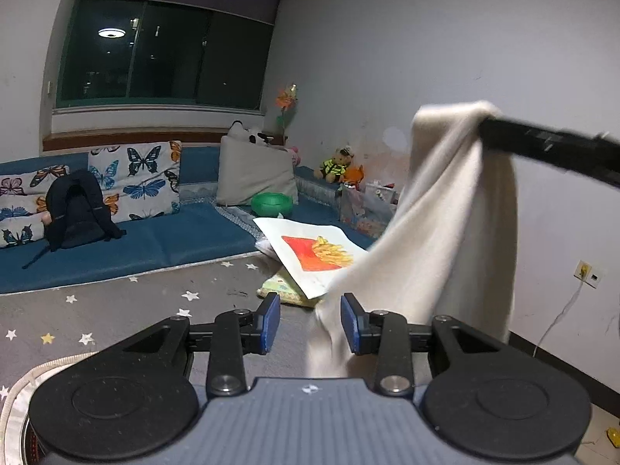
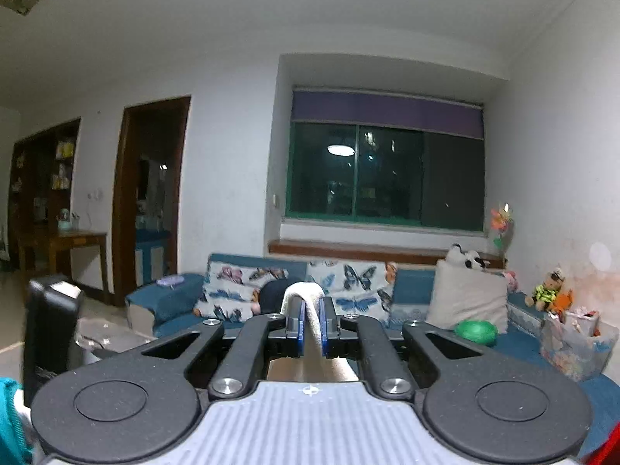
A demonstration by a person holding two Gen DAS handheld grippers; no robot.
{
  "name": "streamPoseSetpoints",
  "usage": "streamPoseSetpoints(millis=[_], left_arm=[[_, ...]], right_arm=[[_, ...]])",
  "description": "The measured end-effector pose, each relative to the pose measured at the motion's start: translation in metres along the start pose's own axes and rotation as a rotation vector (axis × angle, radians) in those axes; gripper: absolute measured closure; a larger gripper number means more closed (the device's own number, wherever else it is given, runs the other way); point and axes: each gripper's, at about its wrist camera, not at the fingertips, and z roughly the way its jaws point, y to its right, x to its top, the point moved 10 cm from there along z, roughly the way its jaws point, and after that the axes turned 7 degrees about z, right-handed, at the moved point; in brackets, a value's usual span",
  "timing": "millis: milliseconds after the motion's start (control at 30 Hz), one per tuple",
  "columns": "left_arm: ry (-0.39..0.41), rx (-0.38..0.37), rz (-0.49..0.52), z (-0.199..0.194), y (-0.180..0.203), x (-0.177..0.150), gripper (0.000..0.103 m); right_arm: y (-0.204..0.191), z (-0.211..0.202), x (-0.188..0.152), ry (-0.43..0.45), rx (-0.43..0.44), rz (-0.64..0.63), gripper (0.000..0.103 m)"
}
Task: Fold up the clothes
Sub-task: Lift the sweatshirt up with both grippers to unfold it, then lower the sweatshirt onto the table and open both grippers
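A cream-white cloth [image 1: 445,217] hangs in the air on the right of the left wrist view. My right gripper [image 1: 488,131] comes in from the right edge and is shut on the cloth's top corner. The cloth's lower end [image 1: 329,333] drapes down between the blue pads of my left gripper [image 1: 310,321], which is open; the cloth lies against the right pad [image 1: 350,323]. In the right wrist view my right gripper [image 2: 311,323] is shut on a fold of the same cloth [image 2: 304,294], held high and level.
A grey star-patterned carpet [image 1: 135,310] covers the floor. A blue sofa [image 1: 155,240] with butterfly cushions [image 1: 135,178], a black backpack [image 1: 75,209], a green bowl [image 1: 271,203] and a French-fries picture [image 1: 314,252] lie ahead. A wall socket and cable [image 1: 587,273] are at right.
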Motion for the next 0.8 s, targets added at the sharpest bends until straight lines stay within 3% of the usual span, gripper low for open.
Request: streamPoseSetpoints(millis=[267, 533, 700, 800], left_arm=[[-0.045, 0.004, 0.015, 0.0, 0.004, -0.031, 0.069], [-0.065, 0.014, 0.023, -0.016, 0.006, -0.059, 0.068], [-0.1, 0.024, 0.032, -0.026, 0.011, -0.09, 0.062], [-0.14, 0.034, 0.039, -0.027, 0.015, -0.112, 0.059]], right_arm=[[-0.023, -0.006, -0.058, -0.159, 0.032, -0.033, 0.092], [-0.021, -0.029, -0.076, -0.185, 0.041, 0.015, 0.091], [-0.009, -0.046, -0.11, -0.243, 0.0, 0.046, 0.07], [0.0, -0.054, -0.15, -0.327, -0.037, 0.098, 0.06]])
